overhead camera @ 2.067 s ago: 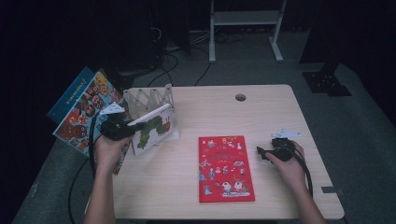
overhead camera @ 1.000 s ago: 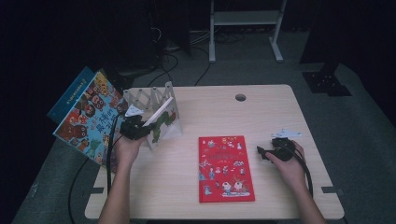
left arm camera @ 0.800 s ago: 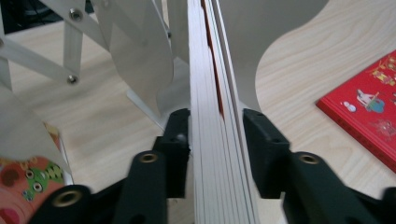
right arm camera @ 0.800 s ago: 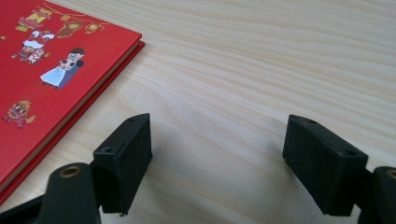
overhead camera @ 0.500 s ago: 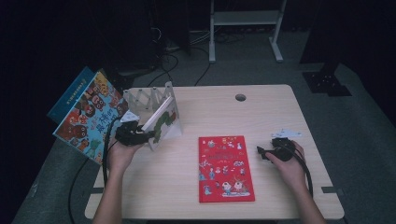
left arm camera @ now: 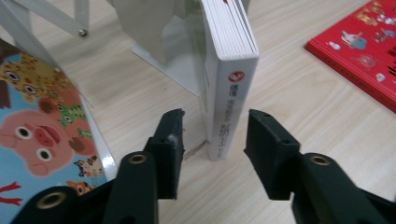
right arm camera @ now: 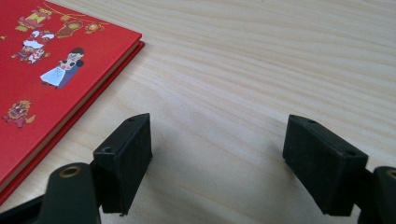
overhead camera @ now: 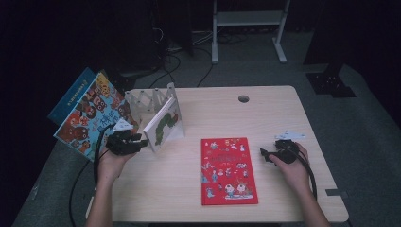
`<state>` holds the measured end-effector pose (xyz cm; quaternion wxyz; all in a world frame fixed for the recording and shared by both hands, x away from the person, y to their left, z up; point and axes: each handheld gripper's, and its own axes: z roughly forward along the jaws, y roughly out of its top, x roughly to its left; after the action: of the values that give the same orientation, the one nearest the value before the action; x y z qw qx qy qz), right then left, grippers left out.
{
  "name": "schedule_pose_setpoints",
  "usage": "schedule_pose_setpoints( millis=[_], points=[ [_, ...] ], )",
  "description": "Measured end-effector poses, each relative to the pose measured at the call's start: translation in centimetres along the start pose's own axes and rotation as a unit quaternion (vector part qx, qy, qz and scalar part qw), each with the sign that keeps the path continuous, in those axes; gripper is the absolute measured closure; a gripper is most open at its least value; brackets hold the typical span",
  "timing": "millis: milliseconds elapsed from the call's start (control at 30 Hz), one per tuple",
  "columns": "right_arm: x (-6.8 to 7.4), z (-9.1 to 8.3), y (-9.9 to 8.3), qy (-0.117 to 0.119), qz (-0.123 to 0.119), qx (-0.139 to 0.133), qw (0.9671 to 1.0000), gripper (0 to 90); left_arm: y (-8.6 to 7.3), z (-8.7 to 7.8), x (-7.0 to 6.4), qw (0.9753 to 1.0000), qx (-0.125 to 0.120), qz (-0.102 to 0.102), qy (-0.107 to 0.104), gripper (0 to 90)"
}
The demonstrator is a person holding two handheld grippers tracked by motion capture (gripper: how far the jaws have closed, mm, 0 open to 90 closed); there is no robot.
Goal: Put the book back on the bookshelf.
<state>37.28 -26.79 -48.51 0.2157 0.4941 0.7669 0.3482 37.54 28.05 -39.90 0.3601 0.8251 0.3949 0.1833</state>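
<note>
A person at a wooden table (overhead camera: 283,118) is shelving picture books, and the step in hand looks like the release of one just stood in the white rack (overhead camera: 149,100). The left gripper (left arm camera: 212,135) sits with its jaws parted to a middling width, one on each side of the white book (left arm camera: 229,79) and clear of it. That book stands on its lower edge straight ahead of the jaws, leaning into the rack beyond. A book with cartoon animals (left arm camera: 37,126) lies just off the left jaw, overhanging the table's near left edge in the high view.

The right gripper (right arm camera: 215,154) rests on the table with jaws spread wide and nothing between them. The red book (right arm camera: 51,60) lies flat just beyond its left jaw, cover up, its edge raised a little off the wood.

The next move, by the look of it, calls for drawing the left gripper straight back so neither jaw tips the standing book. The red book is the likely next pick; its thin edge needs a low, level approach. Bare wood ahead of and beside the right gripper leaves ample room; the left is hemmed in by rack, book and table edge.
</note>
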Motion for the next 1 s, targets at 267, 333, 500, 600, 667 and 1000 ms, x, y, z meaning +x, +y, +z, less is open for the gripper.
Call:
schedule_pose_setpoints(
  millis=[267,333,500,600,667,1000],
  points=[
    [0.0,0.0,0.0,0.000,0.000,0.000,1.0000,22.8,-0.4,0.8,0.1,0.9997,0.020,0.012,-0.011,70.5],
    [0.0,0.0,0.0,0.000,0.000,0.000,1.0000,22.8,-0.4,1.1,0.1,0.9996,0.022,0.015,-0.009,72.6],
    [0.0,0.0,0.0,0.000,0.000,0.000,1.0000,22.8,-0.5,1.8,0.1,0.9990,0.035,0.020,-0.017,76.9],
    [0.0,0.0,0.0,0.000,0.000,0.000,1.0000,22.8,-0.3,2.2,-0.3,0.9988,0.036,0.018,-0.026,78.7],
    [0.0,0.0,0.0,0.000,0.000,0.000,1.0000,22.8,-0.2,2.4,-0.6,0.9986,0.038,0.020,-0.033,78.7],
    [0.0,0.0,0.0,0.000,0.000,0.000,1.0000,22.8,0.8,4.5,-2.1,0.9973,0.041,0.031,-0.052,77.5]
  ],
)
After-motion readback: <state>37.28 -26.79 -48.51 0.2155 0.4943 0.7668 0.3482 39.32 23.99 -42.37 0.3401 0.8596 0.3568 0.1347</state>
